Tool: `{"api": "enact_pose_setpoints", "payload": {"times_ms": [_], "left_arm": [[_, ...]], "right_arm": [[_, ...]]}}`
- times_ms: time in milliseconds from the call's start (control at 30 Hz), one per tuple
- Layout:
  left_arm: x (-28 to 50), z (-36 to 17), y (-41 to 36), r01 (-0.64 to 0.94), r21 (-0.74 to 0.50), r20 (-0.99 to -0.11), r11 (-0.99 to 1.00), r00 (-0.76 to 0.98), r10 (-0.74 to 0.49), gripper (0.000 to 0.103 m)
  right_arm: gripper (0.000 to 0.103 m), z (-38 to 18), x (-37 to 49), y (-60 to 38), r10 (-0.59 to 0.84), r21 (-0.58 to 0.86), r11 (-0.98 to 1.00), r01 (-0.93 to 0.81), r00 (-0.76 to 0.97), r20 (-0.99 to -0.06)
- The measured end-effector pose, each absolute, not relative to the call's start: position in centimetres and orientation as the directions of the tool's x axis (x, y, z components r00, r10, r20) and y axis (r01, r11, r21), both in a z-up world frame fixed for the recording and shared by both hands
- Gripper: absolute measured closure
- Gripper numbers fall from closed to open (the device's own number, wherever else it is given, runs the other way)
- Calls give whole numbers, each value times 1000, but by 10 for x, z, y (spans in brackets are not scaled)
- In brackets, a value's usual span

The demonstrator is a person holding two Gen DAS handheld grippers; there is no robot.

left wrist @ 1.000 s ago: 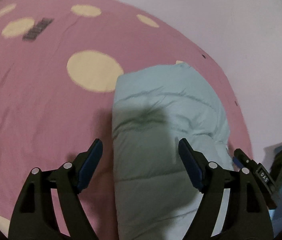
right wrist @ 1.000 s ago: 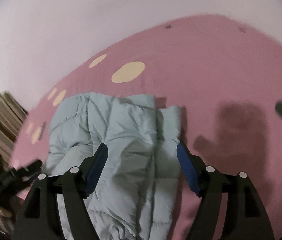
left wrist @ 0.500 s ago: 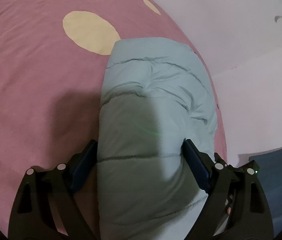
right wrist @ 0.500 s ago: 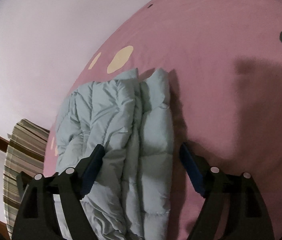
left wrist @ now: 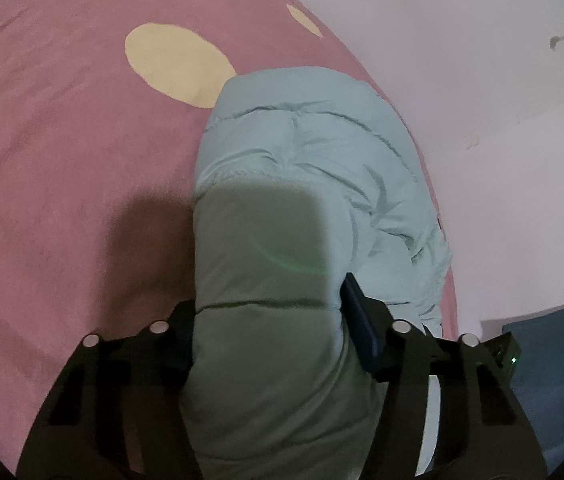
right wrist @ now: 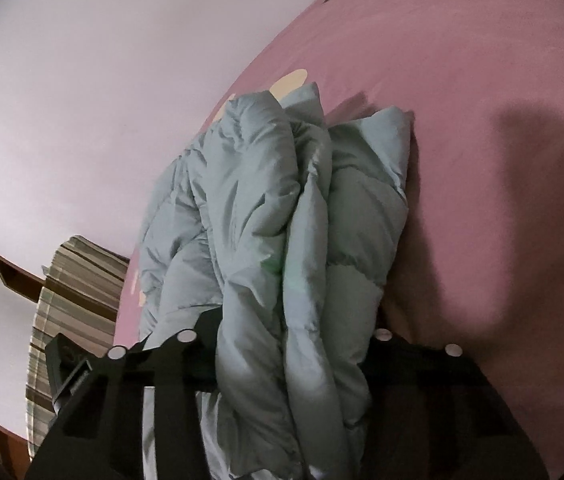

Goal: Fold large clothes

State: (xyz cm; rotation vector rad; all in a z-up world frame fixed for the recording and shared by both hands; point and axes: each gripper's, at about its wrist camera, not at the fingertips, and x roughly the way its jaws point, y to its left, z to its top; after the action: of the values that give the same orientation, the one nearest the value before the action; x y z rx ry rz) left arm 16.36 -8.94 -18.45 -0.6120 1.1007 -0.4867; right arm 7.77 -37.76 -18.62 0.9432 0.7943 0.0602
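biggest thing in frame: pink bedsheet (left wrist: 61, 200) with cream dots, one large cream dot (left wrist: 179, 64) just behind the far end of the garment and partly covered by it. dark printed text on the sheet at top of the left view, too blurred for me to read. pale wall (left wrist: 482, 80) runs along the bed's far edge.

next: light blue puffer jacket (left wrist: 306, 168), folded into a long thick bundle lying on the sheet near the wall-side edge. from my right view the bundle (right wrist: 282, 208) shows several stacked quilted layers, bunched and creased, edges facing the camera.

striped bedding pile (right wrist: 73, 300) sits left of the jacket in the right view, beside a brown wooden piece. dark blue surface (left wrist: 554, 360) at lower right of the left view, off the bed.

left gripper (left wrist: 269, 320): fingers closed in on the near end of the bundle, squeezing it from both sides; right blue pad (left wrist: 358, 320) presses into the fabric, left pad hidden behind the padding.

right gripper (right wrist: 290, 344): also pinching the jacket, layers bulge up between the fingers and hide both pads.

small green led (left wrist: 514, 360) lit on a dark device beside my left gripper.
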Motion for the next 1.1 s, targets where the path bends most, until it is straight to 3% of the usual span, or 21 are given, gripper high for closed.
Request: {"api": "enact_pose_setpoints", "payload": {"times_ms": [500,1100], "left_arm": [[124,-155,-76,101,-647,-649,756,448,-615,57],[138,-130,45,-2,-612,-634,791,600,-488,58]], "right_arm": [[71,-173,87,-365,416,762,619,193,742,-526],[71,-175,211,-269,582,776,631,6,658,-478]]}}
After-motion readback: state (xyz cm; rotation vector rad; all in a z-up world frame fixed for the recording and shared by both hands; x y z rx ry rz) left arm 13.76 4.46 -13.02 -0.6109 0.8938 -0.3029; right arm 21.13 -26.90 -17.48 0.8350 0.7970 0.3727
